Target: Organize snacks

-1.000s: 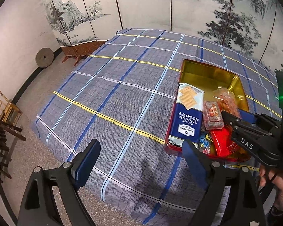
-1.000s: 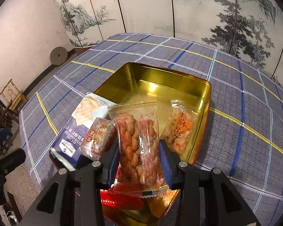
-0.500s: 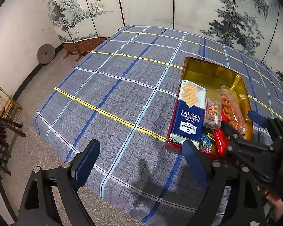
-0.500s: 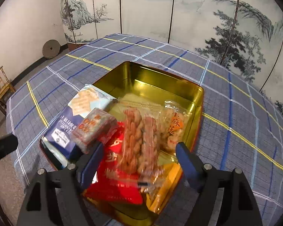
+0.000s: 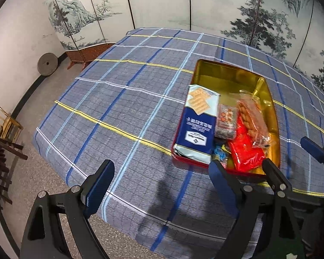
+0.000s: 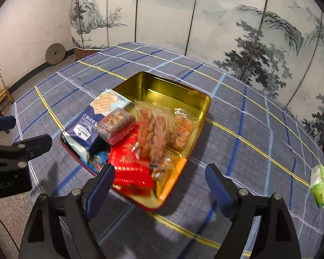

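Inside gold tin (image 6: 179, 96): snack packets (image 6: 153, 133)

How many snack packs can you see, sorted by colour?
Blue cracker bag: 1
Red packs: 2
Clear twist packs: 2
Green pack, outside the tin: 1
Total: 6

Print on the blue cracker bag (image 5: 197, 127) is too blurred to read.

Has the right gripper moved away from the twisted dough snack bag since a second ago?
Yes. The right gripper has just opened and drawn back toward the gold tin's near edge; the twist bag stays inside.
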A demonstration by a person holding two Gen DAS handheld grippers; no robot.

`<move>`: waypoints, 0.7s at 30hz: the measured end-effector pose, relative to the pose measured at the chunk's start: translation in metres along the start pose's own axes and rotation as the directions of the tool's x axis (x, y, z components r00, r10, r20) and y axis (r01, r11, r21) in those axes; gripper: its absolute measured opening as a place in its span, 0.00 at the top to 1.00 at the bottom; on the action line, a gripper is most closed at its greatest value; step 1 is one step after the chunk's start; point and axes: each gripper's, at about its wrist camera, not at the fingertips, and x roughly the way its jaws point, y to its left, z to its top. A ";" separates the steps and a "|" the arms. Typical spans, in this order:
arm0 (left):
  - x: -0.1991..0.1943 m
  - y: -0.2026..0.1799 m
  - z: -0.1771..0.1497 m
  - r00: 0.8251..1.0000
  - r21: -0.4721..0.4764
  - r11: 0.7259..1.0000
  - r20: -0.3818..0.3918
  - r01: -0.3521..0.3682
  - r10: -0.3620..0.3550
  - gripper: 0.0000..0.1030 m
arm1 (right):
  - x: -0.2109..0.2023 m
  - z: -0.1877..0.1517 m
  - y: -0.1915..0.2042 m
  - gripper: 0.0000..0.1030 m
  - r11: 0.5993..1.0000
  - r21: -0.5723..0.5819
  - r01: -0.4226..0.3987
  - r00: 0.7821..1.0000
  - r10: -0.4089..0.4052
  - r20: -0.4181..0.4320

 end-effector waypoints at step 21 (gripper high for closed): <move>0.000 -0.022 -0.004 1.000 0.024 1.000 -0.022 -0.011 0.012 0.15 | -0.001 -0.021 -0.010 0.15 0.998 0.054 -0.040 0.998 0.042 -0.037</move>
